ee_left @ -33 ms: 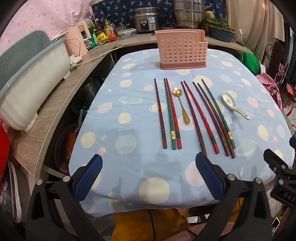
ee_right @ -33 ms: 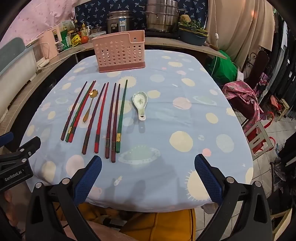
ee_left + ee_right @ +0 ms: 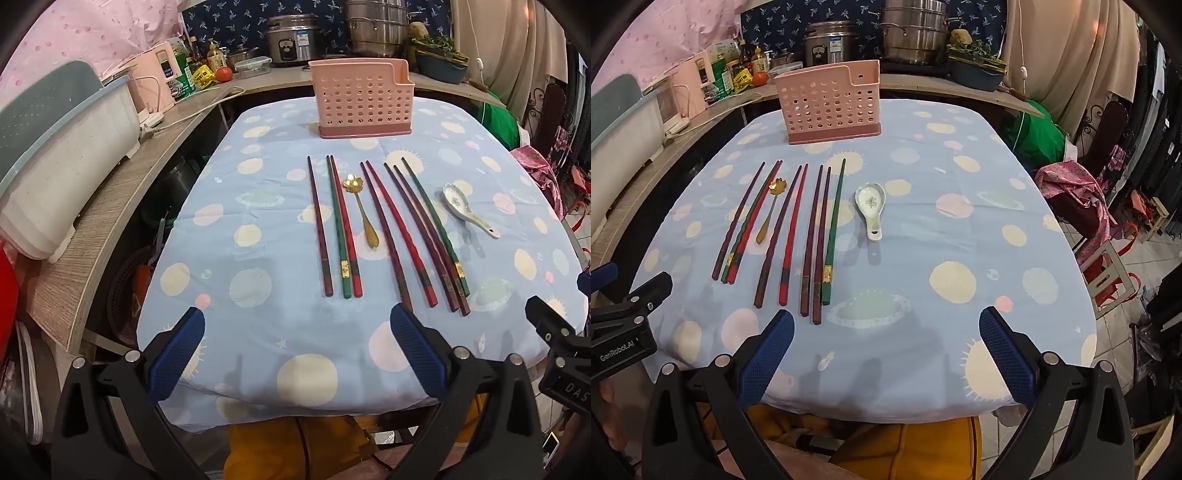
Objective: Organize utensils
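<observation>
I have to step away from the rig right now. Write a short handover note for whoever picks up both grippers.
Left gripper: jaws open, empty, over the near table edge.
Right gripper: jaws open, empty, likewise.
Pink utensil holder stands at the far end; nothing shows above its rim.
On the tablecloth: eight chopsticks in a row, gold spoon among them, ceramic spoon at the right.
Done: nothing.
Left: every utensil into the holder.

Left tool (image 3: 297, 354) and right tool (image 3: 886, 354): black plastic frames with triangular cut-outs, silver pivot screws, and blue ribbed pads (image 3: 177, 360) on each finger. White "GenRobot.AI" lettering marks the left tool's side.
</observation>
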Action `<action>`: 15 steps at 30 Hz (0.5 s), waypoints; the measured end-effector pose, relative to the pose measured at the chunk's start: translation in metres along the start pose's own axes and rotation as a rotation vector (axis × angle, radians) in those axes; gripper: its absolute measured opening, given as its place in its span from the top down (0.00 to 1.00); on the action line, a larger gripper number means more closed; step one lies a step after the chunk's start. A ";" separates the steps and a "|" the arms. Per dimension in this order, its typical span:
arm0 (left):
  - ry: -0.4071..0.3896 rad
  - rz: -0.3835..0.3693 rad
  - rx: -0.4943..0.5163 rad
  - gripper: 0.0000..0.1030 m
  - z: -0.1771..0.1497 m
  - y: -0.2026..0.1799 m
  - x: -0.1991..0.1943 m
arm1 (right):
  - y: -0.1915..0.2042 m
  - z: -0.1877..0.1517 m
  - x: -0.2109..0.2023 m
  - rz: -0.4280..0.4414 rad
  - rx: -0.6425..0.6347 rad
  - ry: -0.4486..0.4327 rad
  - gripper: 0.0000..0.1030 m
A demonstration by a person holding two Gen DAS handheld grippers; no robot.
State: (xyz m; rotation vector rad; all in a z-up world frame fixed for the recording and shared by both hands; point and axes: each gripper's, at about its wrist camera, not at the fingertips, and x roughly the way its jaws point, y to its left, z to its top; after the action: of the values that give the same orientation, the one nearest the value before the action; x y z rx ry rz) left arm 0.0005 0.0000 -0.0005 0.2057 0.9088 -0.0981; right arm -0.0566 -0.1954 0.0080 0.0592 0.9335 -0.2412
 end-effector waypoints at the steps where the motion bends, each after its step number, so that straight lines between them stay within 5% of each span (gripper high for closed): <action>1: -0.012 -0.002 0.003 0.07 0.000 0.000 -0.001 | 0.000 0.001 0.001 0.000 -0.001 0.002 0.07; 15: 0.013 -0.012 -0.002 0.07 0.004 -0.001 0.010 | -0.002 0.006 0.010 0.013 0.010 0.031 0.07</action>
State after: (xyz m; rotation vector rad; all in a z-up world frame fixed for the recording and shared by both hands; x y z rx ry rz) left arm 0.0090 -0.0021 -0.0063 0.1993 0.9233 -0.1074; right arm -0.0463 -0.2004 0.0035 0.0780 0.9621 -0.2336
